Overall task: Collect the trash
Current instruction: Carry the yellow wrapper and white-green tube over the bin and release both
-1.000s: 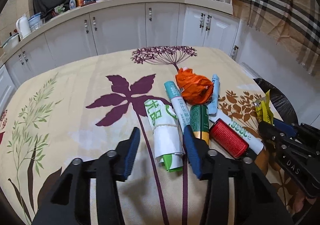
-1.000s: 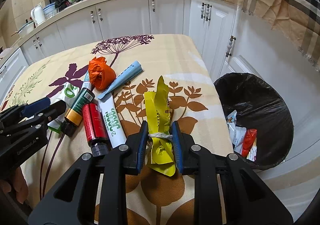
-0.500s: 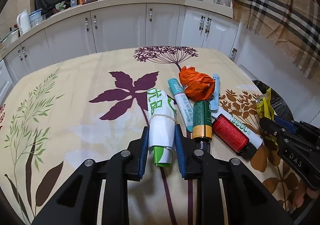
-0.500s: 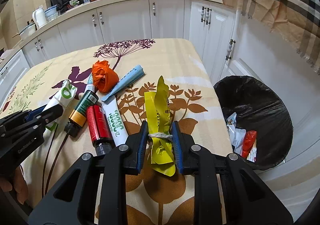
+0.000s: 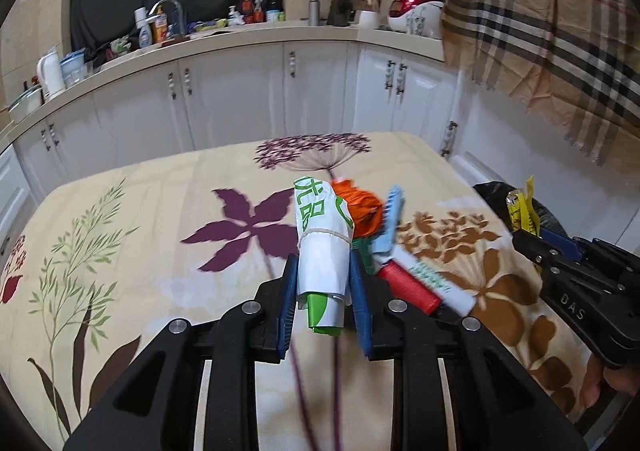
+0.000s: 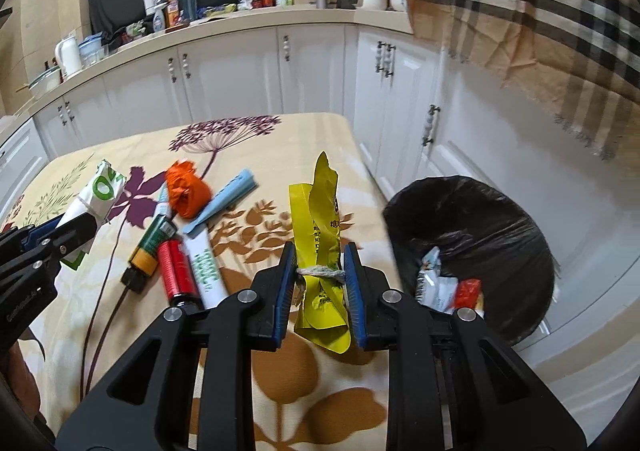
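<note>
Both bundles look light, soft and crushable—the left claw (image 5: 324,291) pinches the white-green wrapper roll (image 5: 322,247) mid-body, the right claw (image 6: 319,283) the yellow wrapper (image 6: 318,251) at its string tie—bin (image 6: 476,251) to its right.

White kitchen cabinets (image 5: 240,99) (cluttered countertop (image 6: 248,17)), plaid curtain (image 5: 560,31).

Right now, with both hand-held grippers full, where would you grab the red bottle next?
Grip the red bottle across its cylindrical middle, coming from above. It lies flat, wedged between the green bottle and white tube, so only shallow finger room shows.
</note>
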`<state>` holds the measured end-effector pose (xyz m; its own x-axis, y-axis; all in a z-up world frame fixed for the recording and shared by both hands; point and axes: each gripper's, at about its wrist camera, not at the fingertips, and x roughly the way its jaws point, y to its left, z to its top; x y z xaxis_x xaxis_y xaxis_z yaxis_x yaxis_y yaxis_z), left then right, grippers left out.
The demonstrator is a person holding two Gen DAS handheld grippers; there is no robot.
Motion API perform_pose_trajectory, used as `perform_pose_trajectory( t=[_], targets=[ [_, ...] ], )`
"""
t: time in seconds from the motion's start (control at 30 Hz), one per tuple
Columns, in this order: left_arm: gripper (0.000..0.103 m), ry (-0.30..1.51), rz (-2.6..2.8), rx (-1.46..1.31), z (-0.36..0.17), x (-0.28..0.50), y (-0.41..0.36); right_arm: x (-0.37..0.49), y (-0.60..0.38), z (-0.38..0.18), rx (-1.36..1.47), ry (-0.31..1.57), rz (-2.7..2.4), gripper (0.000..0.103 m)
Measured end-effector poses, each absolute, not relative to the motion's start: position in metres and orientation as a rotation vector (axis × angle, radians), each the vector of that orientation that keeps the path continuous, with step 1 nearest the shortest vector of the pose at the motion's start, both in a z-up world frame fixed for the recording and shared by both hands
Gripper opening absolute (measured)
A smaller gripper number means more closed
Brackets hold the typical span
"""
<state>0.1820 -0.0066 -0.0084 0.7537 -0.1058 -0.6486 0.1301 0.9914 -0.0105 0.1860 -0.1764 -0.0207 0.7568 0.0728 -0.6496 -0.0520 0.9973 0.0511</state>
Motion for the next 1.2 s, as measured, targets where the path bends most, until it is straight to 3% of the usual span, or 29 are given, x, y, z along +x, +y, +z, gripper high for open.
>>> perform_pose_trajectory(
  t=[1.2],
  targets=[
    [0.026,0.684,-0.381,0.215,-0.021,0.270,-0.228,0.232,-0.346,-0.045,0.120,0.685,-0.283,0.024]
  ],
)
